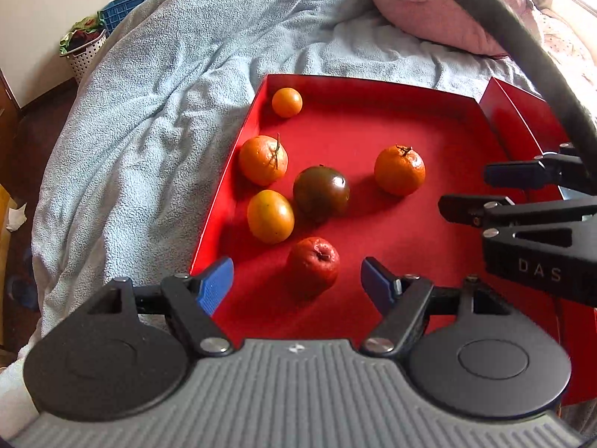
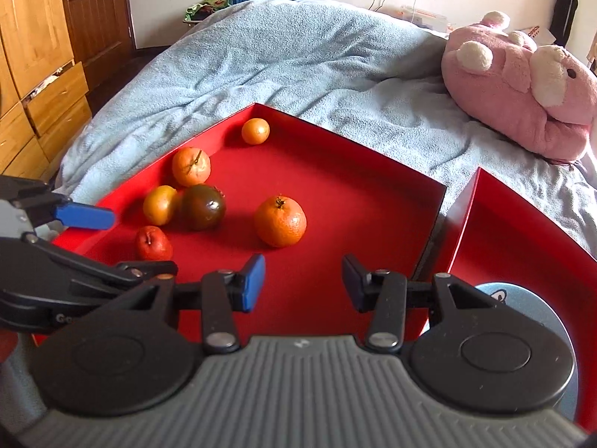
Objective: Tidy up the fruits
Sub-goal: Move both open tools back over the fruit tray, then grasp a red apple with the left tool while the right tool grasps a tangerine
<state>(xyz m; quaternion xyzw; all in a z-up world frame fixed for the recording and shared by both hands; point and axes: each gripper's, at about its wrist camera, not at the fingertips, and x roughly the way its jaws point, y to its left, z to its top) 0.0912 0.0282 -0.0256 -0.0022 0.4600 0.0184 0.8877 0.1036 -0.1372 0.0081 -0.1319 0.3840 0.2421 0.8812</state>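
Nearest my left gripper (image 1: pixel 296 285), jaws spread and empty, sits a red apple (image 1: pixel 313 267) low in frame on the red tray (image 1: pixel 373 86). Oranges cluster mid-left. My right gripper (image 2: pixel 304 283) also gapes, holding nothing.

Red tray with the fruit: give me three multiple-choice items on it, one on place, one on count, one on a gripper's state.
1. Where is the smallest orange?
A. far corner of the red tray
B. on the blanket
C. between the jaws

2. How many fruits lie in the tray?
A. four
B. six
C. eight

3. The left gripper is:
A. shut on the red apple
B. open, holding nothing
C. shut on an orange

Key: 1 A, it sits by the far walls; 2 B, six show in both views; 3 B, its jaws stand apart, clear of the apple.
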